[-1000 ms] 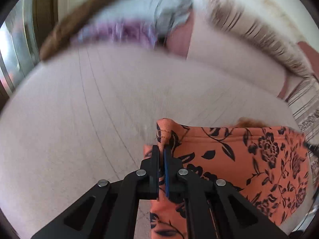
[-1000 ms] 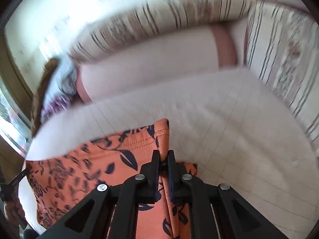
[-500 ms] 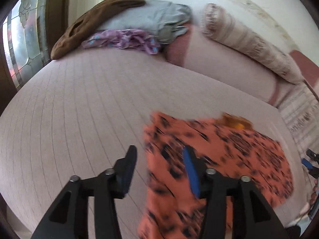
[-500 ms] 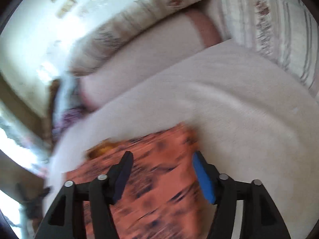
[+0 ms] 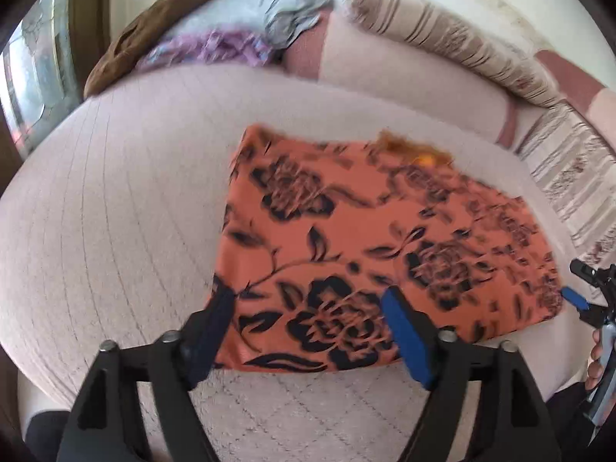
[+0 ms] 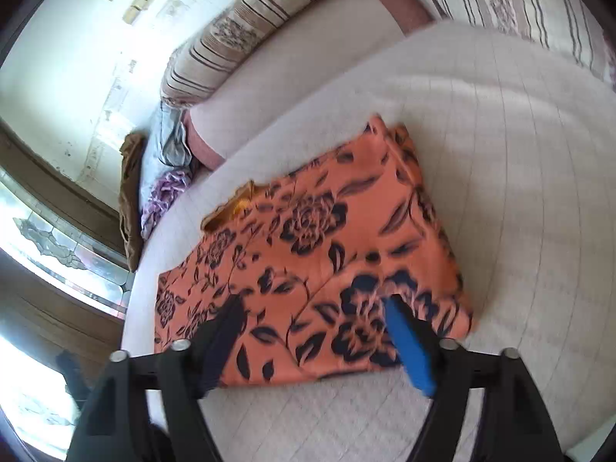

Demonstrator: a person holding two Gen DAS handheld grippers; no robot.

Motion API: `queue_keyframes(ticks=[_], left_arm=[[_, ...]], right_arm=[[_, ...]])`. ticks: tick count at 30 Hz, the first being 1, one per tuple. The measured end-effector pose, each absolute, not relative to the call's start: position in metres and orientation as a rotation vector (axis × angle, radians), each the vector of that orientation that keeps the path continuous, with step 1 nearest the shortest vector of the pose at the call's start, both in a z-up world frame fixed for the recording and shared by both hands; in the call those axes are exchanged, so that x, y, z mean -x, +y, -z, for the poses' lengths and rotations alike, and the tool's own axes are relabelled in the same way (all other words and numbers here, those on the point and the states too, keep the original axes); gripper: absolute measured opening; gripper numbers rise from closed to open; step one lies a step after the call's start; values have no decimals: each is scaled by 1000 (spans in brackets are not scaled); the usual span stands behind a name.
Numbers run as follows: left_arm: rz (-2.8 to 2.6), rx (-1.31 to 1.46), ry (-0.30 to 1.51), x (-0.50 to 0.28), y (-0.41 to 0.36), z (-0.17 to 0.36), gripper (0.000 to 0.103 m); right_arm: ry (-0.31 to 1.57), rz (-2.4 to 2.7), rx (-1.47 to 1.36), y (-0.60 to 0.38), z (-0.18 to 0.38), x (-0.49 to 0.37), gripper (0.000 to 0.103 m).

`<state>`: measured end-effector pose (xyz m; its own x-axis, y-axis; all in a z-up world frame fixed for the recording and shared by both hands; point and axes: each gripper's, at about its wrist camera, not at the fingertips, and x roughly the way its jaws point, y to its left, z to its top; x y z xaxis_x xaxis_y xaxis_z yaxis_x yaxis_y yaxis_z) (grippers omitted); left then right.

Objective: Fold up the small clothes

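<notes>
We see both jaws just opened: left hand-held gripper (image 5: 308,319) and right hand-held gripper (image 6: 313,323) empty above the folded orange garment (image 5: 369,246) on the bed (image 5: 115,208).

Home bedroom, quilted bed (image 5: 115,211), striped pillows (image 6: 238,27)

A pale quilted bed (image 5: 115,211) is carrying an orange flowered garment (image 5: 346,238), which is lying flat and folded near its front edge. Brown, grey and purple clothes (image 5: 200,34) are sitting piled at the far corner beside striped pillows (image 5: 442,38).
</notes>
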<state>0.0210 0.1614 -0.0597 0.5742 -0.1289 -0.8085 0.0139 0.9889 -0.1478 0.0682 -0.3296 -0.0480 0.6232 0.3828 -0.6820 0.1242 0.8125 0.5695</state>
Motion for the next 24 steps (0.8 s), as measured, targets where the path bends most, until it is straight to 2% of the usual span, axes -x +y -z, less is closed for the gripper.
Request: queue_keyframes(ticks=[1,3,4,10,16,24], left_arm=[[69,124,1044,-29,161,80,81],[70,86,1021,-31,159,85,81],[62,64,1002,-27,156,84,81],[57,35,970,-23,148,92,91],[100,18,930,-19,153,87,91],[188,34,897,-11,159,90,94]], right_arm=[[925,-126,-634,-333,60,-70,85],[984,-89,-706,-344,91,-73,85],[918,-100,-711,-346,90,-65,84],[907,-115,-610,-335,89,-61,85],[876,-133,-686,-346,89,-55,85],[876,-123,-639,-339,88,-55,85]])
